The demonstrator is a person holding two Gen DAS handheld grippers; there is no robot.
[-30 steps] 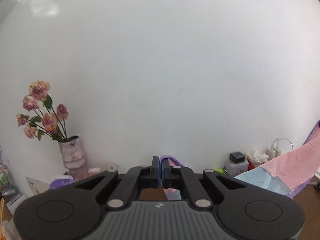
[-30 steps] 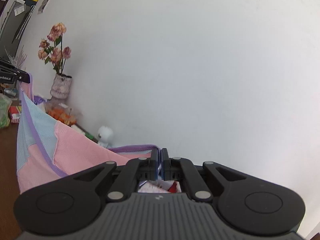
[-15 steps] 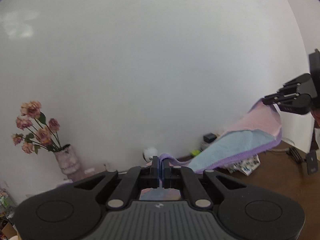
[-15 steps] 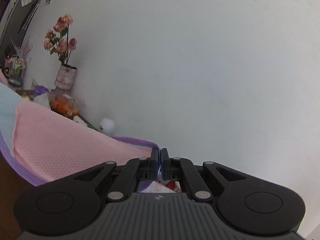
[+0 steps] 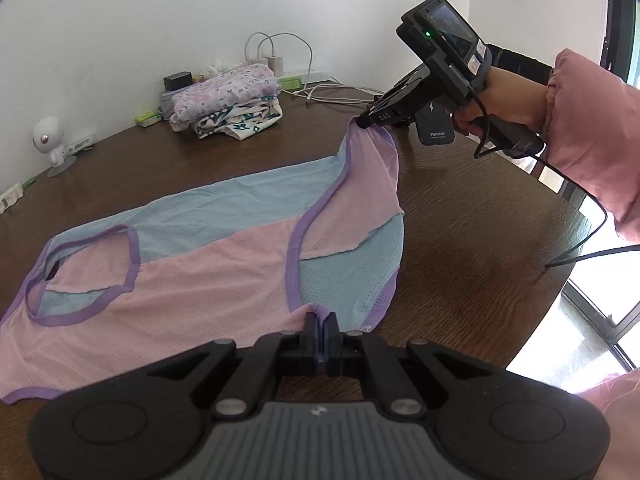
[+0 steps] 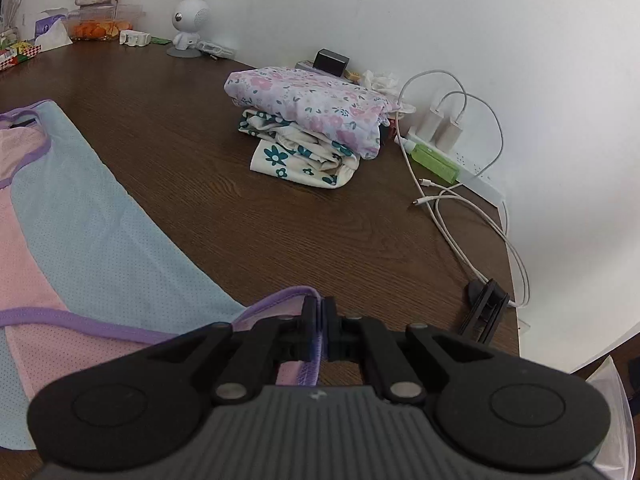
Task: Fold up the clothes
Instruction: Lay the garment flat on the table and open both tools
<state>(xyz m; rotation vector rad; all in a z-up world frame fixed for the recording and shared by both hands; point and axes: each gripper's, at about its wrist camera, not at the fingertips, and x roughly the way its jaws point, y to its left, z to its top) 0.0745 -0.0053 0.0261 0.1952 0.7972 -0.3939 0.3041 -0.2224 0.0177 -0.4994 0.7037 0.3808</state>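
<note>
While most of it lies spread on the brown wooden table [image 5: 460, 240], the mesh vest [image 5: 208, 264] is lifted at one end, where both grippers pinch its purple-bound edge. Seen from the left wrist, it runs from about 6 o'clock out toward 9 o'clock: pink panel nearest, pale blue panel behind, purple binding round the armhole and hem. A flap of pink and blue rises toward 1 o'clock, up to the right gripper [image 5: 362, 122].

Its near left corner is cut off by the picture's edge, and the part just under the left gripper's body is hidden. In the right wrist view only the blue side and a strip of pink show, at 8 to 9 o'clock; the rest runs out of the picture.

At 6 o'clock the left gripper [image 5: 321, 326] is clenched, jaws together on the purple hem. Held by a hand [image 5: 508, 100] in a pink sleeve [image 5: 592, 132], the right gripper is likewise clamped tight, a fold of purple binding caught between its jaws and trailing under its body.

Farther off, toward 11 to 12 o'clock, a stack of folded floral clothes [image 6: 316, 124] sits well apart from the vest. Beyond it, white chargers and cables [image 6: 452, 128] lie against the wall, and a small white robot figure [image 6: 188, 24] stands at 11 o'clock.
</note>
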